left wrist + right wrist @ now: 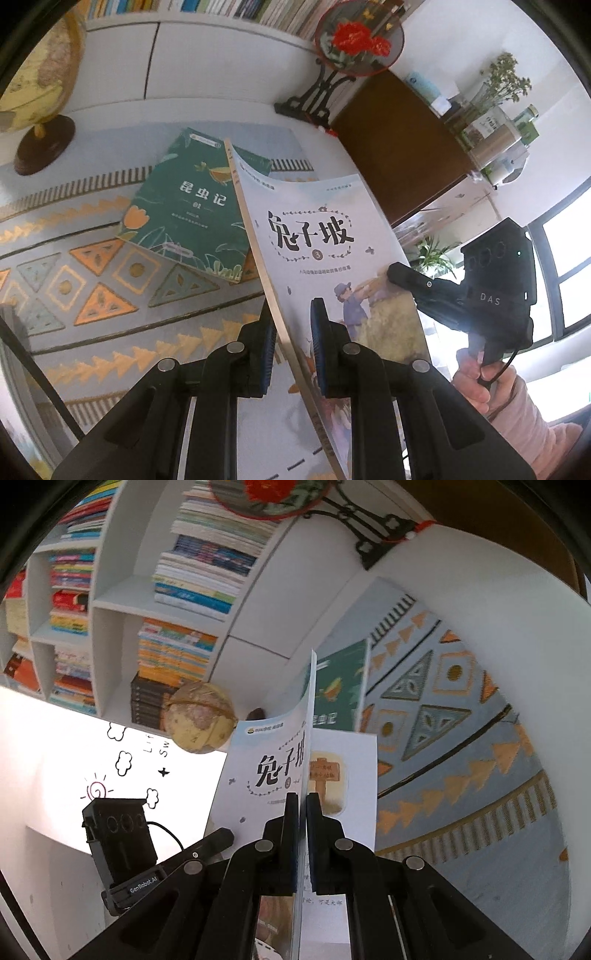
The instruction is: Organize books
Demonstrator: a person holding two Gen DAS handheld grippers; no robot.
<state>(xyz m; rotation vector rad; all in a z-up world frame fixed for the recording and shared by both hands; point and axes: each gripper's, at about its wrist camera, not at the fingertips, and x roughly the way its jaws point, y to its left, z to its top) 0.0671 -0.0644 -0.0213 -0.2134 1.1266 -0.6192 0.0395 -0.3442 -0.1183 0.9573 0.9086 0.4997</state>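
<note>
From the left wrist view, the left claw is gripping the pale-blue book by its spine edge, one blue pad on each side, and the book is standing tilted above the patterned table cloth. The right claw is reaching in from the right, and its fingertip is touching the front cover's free edge. Behind the spine, the green book is lying flat on the cloth, its near corner hidden behind the raised book. A globe is standing near the far left edge, and an embroidered fan on a black stand is sitting at the back, beside a brown cabinet. Bare cloth is lying open left of the claw.

From the right wrist view, the right claw is clenched on the pale-blue book's front cover, peeled away from an inner page. The left claw is meeting the book at lower left. The green book is lying beyond the cover's top edge, the globe to its left. Filled shelves are lining the wall behind, and the patterned cloth is stretching open to the right.
</note>
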